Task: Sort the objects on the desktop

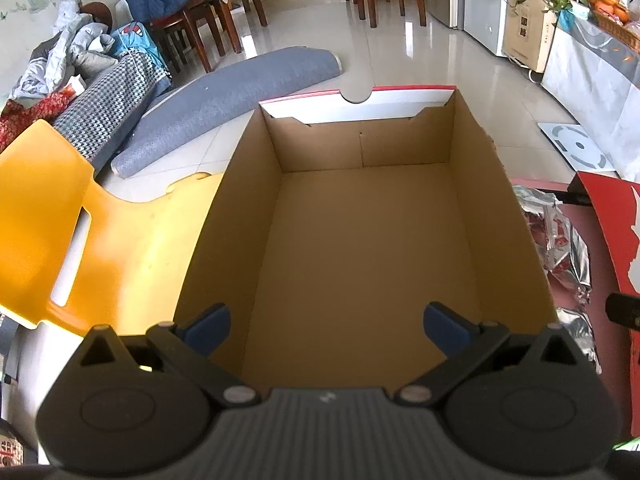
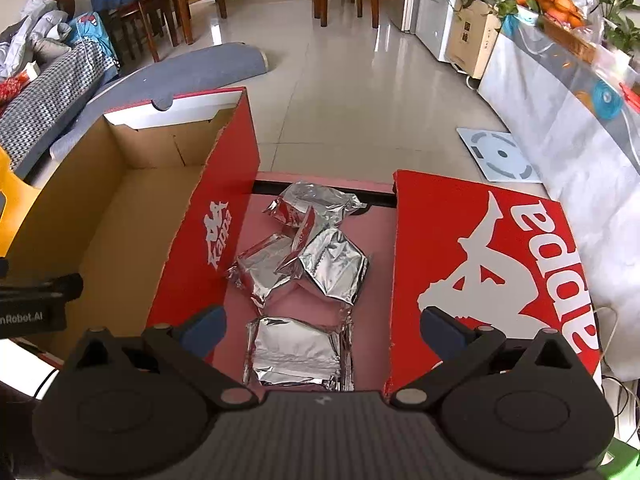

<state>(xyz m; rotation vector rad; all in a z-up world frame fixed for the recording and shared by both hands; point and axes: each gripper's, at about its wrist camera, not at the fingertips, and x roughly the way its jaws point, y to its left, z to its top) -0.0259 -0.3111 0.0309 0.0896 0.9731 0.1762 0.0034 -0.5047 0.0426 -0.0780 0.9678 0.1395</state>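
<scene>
While the left gripper [image 1: 326, 330] is hovering over the open cardboard box [image 1: 360, 248] with its blue-padded fingers [image 1: 210, 326] spread wide and holding nothing, the right gripper [image 2: 322, 330] is hanging above the foil packets [image 2: 304, 256] with its own fingers [image 2: 440, 330] likewise parted and empty. The box is showing a bare brown floor in the left wrist view, and its red outer wall [image 2: 208, 248] is carrying a white logo in the right wrist view. The silver packets are lying in a loose cluster on a pink surface [image 2: 376, 240], between that red wall and a flat red lid [image 2: 492, 264] resting just beside them on the right; the nearest packet [image 2: 296, 354] is sitting directly below the right gripper's open fingers, not touching them. A yellow plastic chair [image 1: 52, 232] is standing just beside the box on its left. Beyond it all, a grey rolled mat [image 1: 232, 100] is lying on the tiled floor.
</scene>
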